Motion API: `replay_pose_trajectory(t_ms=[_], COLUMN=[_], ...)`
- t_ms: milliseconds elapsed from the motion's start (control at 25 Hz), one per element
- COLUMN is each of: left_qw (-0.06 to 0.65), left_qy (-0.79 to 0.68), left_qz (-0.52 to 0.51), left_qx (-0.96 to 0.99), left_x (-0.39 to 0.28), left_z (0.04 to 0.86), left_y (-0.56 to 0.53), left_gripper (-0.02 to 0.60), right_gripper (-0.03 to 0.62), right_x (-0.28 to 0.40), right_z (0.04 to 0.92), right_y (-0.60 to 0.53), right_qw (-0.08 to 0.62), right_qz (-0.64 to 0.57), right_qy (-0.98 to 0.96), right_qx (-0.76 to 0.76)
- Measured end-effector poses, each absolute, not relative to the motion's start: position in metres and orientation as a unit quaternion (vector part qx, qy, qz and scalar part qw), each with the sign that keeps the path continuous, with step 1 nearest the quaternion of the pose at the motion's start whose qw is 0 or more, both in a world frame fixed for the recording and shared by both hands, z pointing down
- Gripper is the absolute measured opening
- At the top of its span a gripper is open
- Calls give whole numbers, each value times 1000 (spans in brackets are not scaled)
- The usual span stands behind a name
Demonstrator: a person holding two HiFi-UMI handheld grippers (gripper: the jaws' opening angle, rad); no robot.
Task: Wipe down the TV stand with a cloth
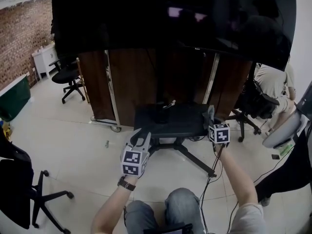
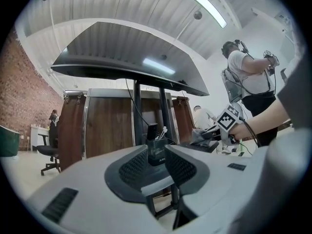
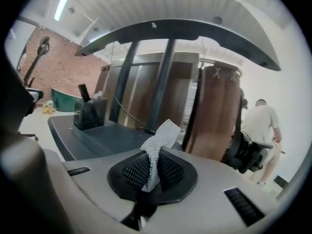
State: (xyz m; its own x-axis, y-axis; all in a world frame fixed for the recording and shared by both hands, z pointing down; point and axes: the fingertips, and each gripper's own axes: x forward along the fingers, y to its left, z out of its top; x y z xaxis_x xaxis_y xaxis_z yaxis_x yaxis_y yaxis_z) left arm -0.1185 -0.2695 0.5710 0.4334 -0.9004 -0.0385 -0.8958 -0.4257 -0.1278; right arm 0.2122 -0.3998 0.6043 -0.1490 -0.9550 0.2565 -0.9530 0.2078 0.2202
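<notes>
knees (image 1: 178,208) in jeans at the bottom of the head view, forearms reaching forward from them

left gripper (image 1: 141,138): low in front of the stand's near left corner. its own view shows the pads a little apart with nothing held between them; through the gap shows only a small dark holder (image 2: 156,150) farther off

right gripper (image 1: 211,118): pads pressed together on the cloth (image 3: 161,135), a pale grey open-knit strip pinched partway along, its free end standing up twisted above the pads

cloth in the head view (image 1: 209,112): at the right end of the tv stand's black shelf (image 1: 180,123), over the edge; whether it touches the surface i cannot tell

shelf: flat, dark, matt, under the big tv (image 1: 170,18). the holder stands near its middle back with something sticking out of it, and a cable runs behind

handling, as judgement:
- cloth looks light, limp and grippy, so it should not slip from the pads; only a narrow strip would meet the surface
- a fuller bunch in the jaws would give a broader wiping face
- shelf looks stiff, but the stand sits on thin splayed legs (image 1: 195,161) and may shift under a hard sideways push
- holder looks light and easy to tip; steady or lift it by its body with the free gripper
</notes>
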Motion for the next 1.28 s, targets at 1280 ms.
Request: replay_pose_trajectory(t_ms=[1280], left_qw=[22], left_qy=[525], left_qz=[-56], left_qx=[-849], left_x=[-110], left_z=[672], left_y=[-274], left_gripper=[138], right_gripper=[28], right_x=[328], right_z=[677], right_y=[-283], right_qw=[60], right_qz=[37], right_qy=[-706], right_qx=[705])
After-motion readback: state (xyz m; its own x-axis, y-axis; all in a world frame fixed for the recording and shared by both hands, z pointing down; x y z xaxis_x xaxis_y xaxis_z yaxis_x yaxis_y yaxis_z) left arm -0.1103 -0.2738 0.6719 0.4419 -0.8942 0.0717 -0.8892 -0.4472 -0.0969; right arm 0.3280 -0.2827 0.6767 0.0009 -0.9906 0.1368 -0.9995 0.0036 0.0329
